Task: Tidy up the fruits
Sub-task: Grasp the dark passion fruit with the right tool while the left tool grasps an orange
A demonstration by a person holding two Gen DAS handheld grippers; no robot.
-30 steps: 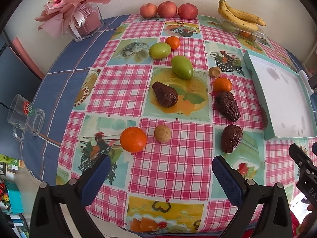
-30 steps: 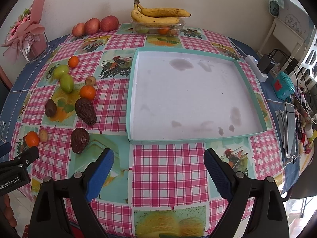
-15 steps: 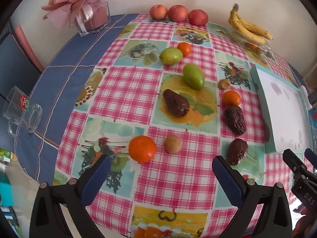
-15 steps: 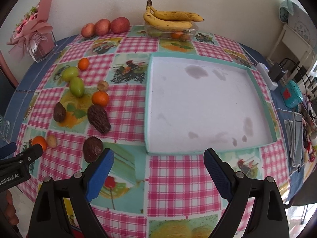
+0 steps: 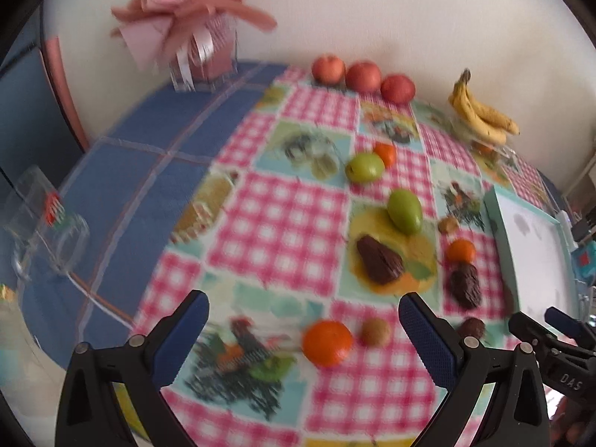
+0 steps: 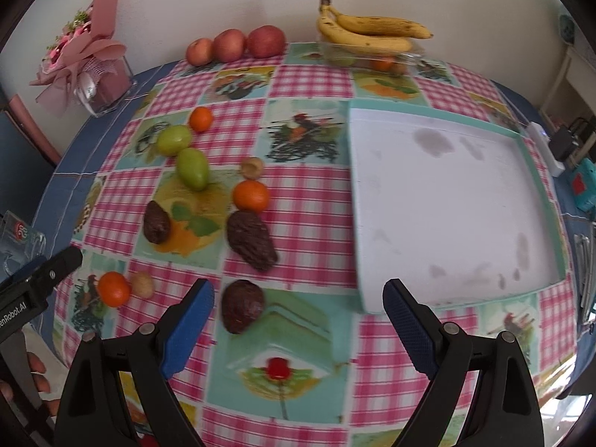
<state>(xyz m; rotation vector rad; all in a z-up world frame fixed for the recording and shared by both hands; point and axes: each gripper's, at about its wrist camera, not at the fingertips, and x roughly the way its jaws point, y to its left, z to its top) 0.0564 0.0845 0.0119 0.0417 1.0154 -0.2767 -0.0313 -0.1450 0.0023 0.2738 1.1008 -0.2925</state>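
Loose fruit lies on the checked tablecloth. My left gripper [image 5: 303, 333] is open and empty, just above the near orange [image 5: 327, 342] with a small brown fruit [image 5: 375, 332] beside it. My right gripper [image 6: 298, 320] is open and empty, and a dark avocado [image 6: 242, 305] lies just inside its left finger. Farther off lie two more dark avocados [image 6: 251, 240] [image 6: 156, 221], another orange [image 6: 250, 195], two green fruits [image 6: 192, 168] [image 6: 173, 140] and a small orange [image 6: 200, 119]. The white tray with a teal rim [image 6: 542, 175] sits empty to the right.
Three red apples [image 6: 232, 44] and bananas on a clear box [image 6: 368, 33] stand along the far wall. A pink bouquet [image 5: 193, 33] is at the back left, a glass mug [image 5: 41, 223] at the left edge. A power strip [image 6: 544, 149] and gadgets lie right of the tray.
Both grippers have swung left. The left view now takes in more of the blue cloth and the bouquet; the right view now centres on the dark avocados, with the tray farther right.
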